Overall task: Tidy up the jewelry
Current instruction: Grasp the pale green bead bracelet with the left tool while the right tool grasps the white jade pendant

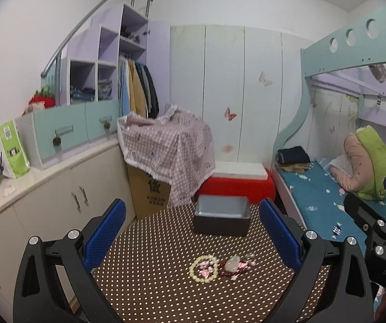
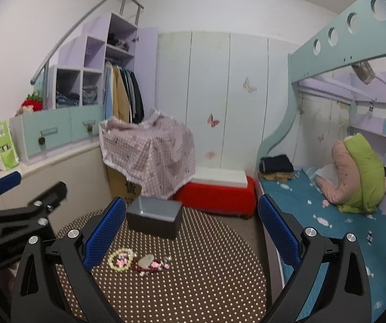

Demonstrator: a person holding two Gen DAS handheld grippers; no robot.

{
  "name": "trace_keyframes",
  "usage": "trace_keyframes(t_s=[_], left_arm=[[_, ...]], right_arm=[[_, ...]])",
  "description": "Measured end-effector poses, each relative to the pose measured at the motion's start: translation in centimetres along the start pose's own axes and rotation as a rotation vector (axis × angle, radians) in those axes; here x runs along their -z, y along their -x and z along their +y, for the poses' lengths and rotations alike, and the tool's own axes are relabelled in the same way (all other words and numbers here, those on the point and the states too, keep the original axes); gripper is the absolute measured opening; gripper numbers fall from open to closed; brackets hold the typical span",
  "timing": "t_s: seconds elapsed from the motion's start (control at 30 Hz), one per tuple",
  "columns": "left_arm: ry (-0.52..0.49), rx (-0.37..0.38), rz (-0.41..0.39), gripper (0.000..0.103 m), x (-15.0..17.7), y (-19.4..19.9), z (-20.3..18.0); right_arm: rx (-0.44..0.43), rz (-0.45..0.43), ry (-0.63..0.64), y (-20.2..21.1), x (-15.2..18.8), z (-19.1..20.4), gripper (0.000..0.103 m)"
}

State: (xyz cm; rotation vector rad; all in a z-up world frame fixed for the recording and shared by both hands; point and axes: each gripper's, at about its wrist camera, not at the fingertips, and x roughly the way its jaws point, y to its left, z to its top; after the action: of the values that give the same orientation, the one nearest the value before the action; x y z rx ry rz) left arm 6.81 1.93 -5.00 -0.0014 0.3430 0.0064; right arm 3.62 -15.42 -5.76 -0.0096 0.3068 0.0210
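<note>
Cream-beaded bracelet and dark red bead string are lying tangled on the dotted table before the grey box, both grippers gaping empty above, risking snagging several together.

Right gripper: jaws wide apart, holding nothing, bottom of frame.
Left gripper: at left edge.
Jewelry pile: lower centre, on dotted table.
Dark box: beyond the pile, lid off.
</note>
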Motion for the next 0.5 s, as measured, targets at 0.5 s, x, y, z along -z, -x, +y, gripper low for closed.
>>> trace_keyframes(t_s=[0.5], left_arm=[[0.035, -0.037, 0.444, 0.095, 9.1, -14.1, 4.6]], right_arm=[[-0.021, 0.296, 0.009, -11.7, 5.7, 0.0, 0.096]])
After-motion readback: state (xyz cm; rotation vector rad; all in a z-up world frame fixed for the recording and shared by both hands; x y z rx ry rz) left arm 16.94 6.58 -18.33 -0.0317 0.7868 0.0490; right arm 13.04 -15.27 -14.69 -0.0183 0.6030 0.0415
